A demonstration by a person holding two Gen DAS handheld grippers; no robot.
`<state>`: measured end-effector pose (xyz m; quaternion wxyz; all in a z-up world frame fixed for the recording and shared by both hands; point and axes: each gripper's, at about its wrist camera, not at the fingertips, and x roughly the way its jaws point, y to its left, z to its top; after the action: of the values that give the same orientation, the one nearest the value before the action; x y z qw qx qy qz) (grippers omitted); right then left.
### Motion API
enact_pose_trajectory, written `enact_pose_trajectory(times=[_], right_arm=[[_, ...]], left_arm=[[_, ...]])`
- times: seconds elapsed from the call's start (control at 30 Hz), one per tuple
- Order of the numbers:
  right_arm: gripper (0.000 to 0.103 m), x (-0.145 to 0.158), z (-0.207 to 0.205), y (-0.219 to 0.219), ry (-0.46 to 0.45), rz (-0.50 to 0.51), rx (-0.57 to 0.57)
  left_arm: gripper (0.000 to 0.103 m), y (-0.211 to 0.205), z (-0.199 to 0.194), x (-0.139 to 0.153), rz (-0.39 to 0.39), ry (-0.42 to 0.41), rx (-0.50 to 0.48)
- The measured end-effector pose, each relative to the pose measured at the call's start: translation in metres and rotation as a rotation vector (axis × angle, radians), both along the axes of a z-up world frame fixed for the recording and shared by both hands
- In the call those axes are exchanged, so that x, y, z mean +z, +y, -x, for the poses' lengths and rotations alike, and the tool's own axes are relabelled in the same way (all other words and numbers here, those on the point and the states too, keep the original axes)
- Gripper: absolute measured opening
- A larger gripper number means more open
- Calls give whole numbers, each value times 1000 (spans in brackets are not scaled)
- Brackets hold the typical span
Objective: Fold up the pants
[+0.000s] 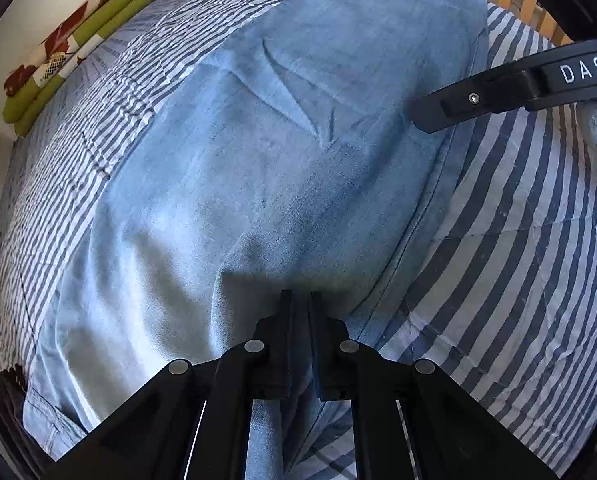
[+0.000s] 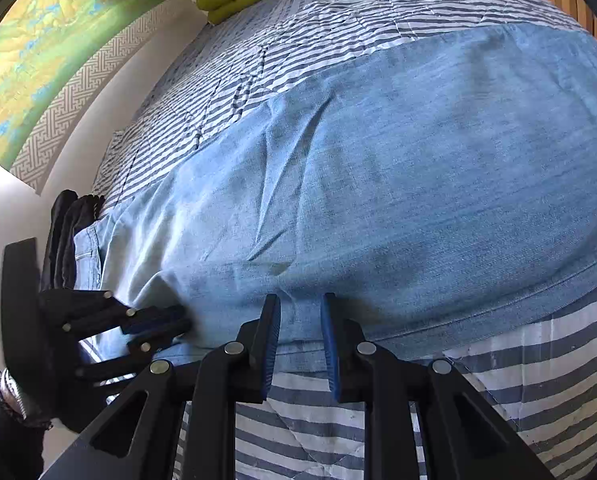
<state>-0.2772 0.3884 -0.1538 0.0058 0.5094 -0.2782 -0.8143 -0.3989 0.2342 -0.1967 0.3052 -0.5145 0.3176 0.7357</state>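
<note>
Pants (image 1: 282, 128) of light blue denim, spread flat across striped bedspread (image 1: 518, 240), faintly creased, paler toward one end. Left gripper (image 1: 298, 296) nearly closed, right gripper (image 2: 300, 304) narrowly parted, both empty over near edge.

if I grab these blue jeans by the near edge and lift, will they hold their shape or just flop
The jeans will probably flop: they lie flat with soft creases, following the striped bedspread beneath them. The layers look stacked, so lifting one edge would likely let them slide apart and sag. Denim this broad seems fairly heavy for cloth, so a grip at one point may drag rather than lift cleanly.
</note>
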Motion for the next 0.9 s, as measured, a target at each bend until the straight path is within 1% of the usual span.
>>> enact_pose_trajectory(times=[0.03, 0.07, 0.1, 0.2, 0.27, 0.3, 0.37, 0.4, 0.43, 0.47, 0.5, 0.63, 0.67, 0.7, 0.73, 0.8, 0.9], right_arm=[[19, -1, -3, 1, -6, 0, -1], [19, -3, -4, 4, -12, 4, -4], [19, -6, -4, 6, -20, 13, -12], [19, -7, -2, 9, -19, 32, -24], [19, -5, -2, 7, -15, 25, -26], [19, -4, -3, 7, -12, 25, -24], [19, -3, -4, 6, -11, 29, -24], [19, -4, -4, 6, -11, 36, -24], [19, -4, -5, 7, -12, 40, -22], [19, -4, -5, 7, -13, 40, -23], [19, -4, -5, 7, -10, 39, -21], [19, 0, -5, 2, 3, 26, 1], [19, 1, -5, 2, 4, 18, 4], [19, 1, -6, 3, 4, 17, 2], [19, 1, -6, 5, 2, 20, -1], [19, -1, -6, 9, -3, 24, -13], [19, 0, -7, 13, 2, 35, -27]], left_arm=[[7, 1, 1, -3, -1, -3, -4], [5, 0, 0, -4, -6, -3, -10], [0, 0, -2, -5, -14, -2, -19], [0, -1, -6, -4, -14, 8, -13], [0, -3, -5, 0, -51, -25, 8], [0, -5, -6, 3, -63, -29, 18], [0, -7, -10, 9, -51, 15, 9], [2, -6, -14, 10, -35, 18, -5], [8, -4, -16, 8, -18, 11, -20], [25, -2, -17, 6, 8, 22, -26], [32, -1, -18, 5, 34, 54, -24], [35, 0, -15, 1, 45, 61, -20], [29, 0, -16, 0, 46, 62, -39], [10, 0, -19, 0, 34, 47, -65], [0, 0, -20, -2, 20, 17, -72], [0, 1, -25, -3, 30, 37, -74], [0, -4, -26, 5, -14, -23, -45]])
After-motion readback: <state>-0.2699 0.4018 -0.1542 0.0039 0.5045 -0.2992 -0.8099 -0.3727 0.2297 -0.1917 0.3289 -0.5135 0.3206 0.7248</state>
